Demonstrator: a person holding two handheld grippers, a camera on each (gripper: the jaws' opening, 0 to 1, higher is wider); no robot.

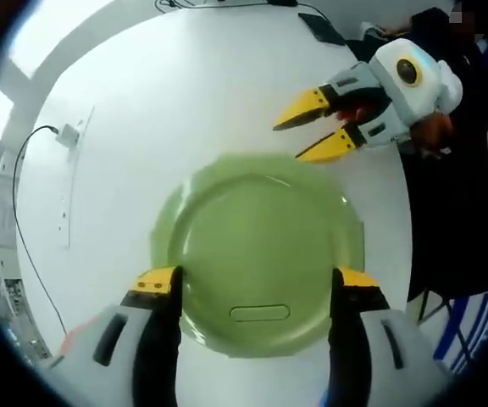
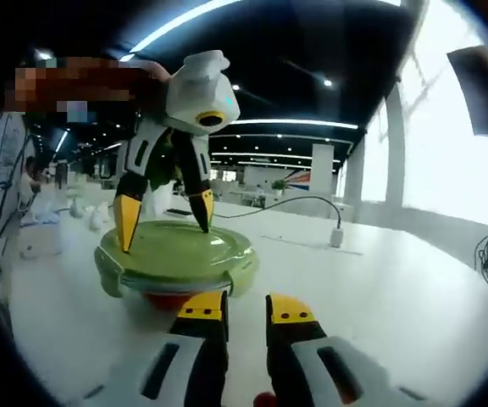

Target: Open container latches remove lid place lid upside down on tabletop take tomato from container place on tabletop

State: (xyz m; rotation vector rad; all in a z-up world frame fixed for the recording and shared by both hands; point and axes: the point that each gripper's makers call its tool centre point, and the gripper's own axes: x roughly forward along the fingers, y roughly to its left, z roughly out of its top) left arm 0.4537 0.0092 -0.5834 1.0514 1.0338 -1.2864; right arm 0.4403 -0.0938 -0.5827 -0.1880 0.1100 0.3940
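Observation:
A round container with a green lid (image 1: 261,246) sits on the white table (image 1: 168,102). My left gripper (image 1: 257,278) is open wide, its yellow tips at the lid's two opposite edges. From the side, the lid (image 2: 172,250) is on the container, with a red tomato (image 2: 169,299) showing through the clear base beneath. The left gripper (image 2: 164,236) points down onto it, tips at the rim. My right gripper (image 2: 246,307) is low in front of the container, slightly open and holding nothing. It also shows as the right gripper (image 1: 288,142) just beyond the lid's far edge.
A black cable runs to a white plug block (image 1: 66,134) on the table; the plug block (image 2: 337,236) lies beyond the container. A dark flat object (image 1: 320,27) lies at the far edge. White objects (image 2: 41,246) sit to the left. A hand (image 1: 435,127) holds the right gripper.

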